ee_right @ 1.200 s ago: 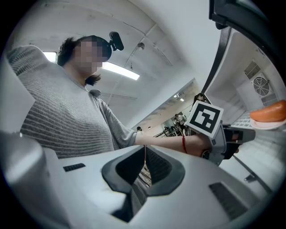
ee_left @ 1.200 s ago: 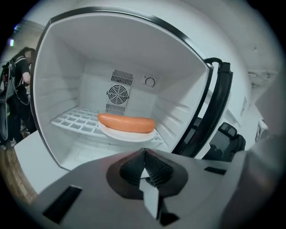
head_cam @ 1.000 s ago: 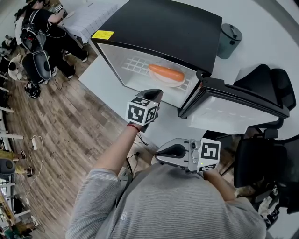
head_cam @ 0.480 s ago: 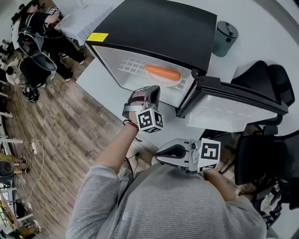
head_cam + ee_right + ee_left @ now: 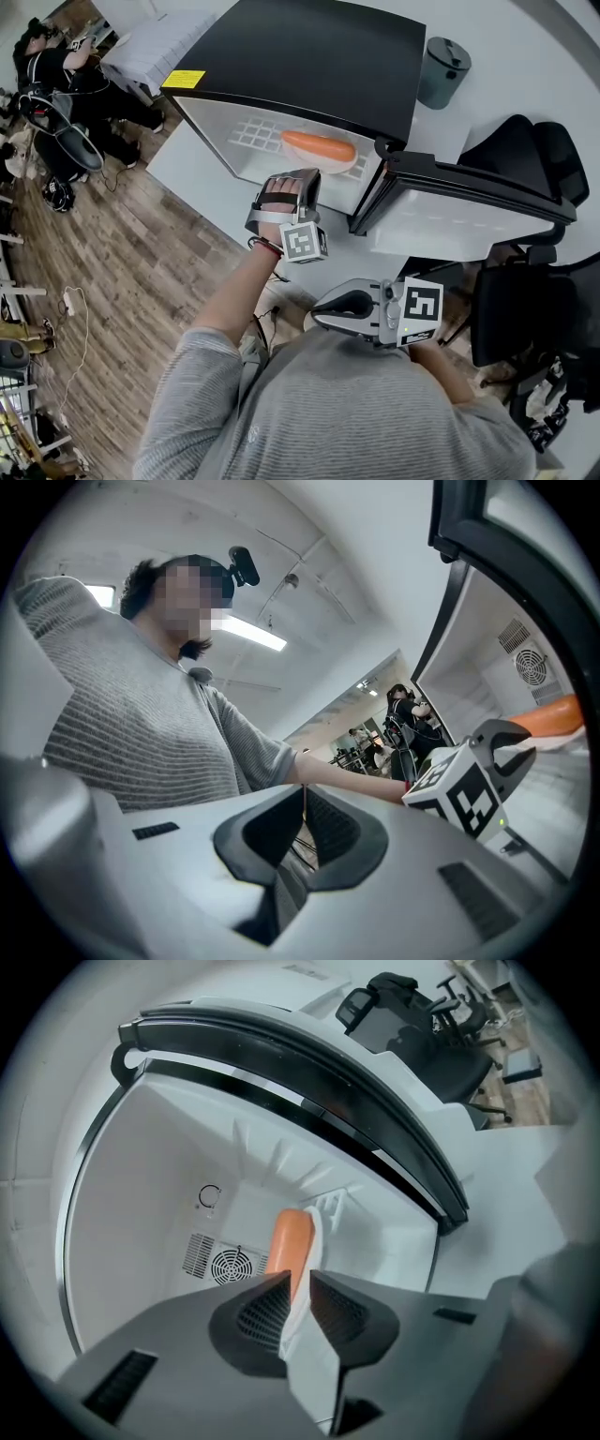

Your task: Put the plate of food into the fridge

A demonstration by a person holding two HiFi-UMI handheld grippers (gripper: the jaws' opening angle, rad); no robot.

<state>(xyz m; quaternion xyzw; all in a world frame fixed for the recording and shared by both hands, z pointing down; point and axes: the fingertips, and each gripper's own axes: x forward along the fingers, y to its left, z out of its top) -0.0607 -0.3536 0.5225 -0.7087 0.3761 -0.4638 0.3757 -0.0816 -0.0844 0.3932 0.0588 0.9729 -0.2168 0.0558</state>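
Note:
A white plate (image 5: 330, 164) with a long orange piece of food (image 5: 319, 146) rests on the wire shelf inside the open black mini fridge (image 5: 309, 56). My left gripper (image 5: 298, 176) hovers just in front of the fridge opening, rolled onto its side. In the left gripper view its jaws (image 5: 300, 1274) have just been opening to a narrow gap. The plate (image 5: 314, 1241) and food (image 5: 291, 1241) lie beyond the tips, nothing pressed between the pads. My right gripper (image 5: 319, 309) hangs low by my chest, shut and empty (image 5: 305, 789).
The fridge door (image 5: 469, 202) stands swung open to the right. A grey lidded cup (image 5: 442, 70) sits on the white table (image 5: 202, 164) behind the fridge. A black office chair (image 5: 534, 159) is at the right. A seated person (image 5: 56, 75) is at far left on the wooden floor.
My left gripper has rolled about a quarter turn, its marker cube swinging from the top to the near side, and edged toward the fridge opening. The right gripper has stayed still.

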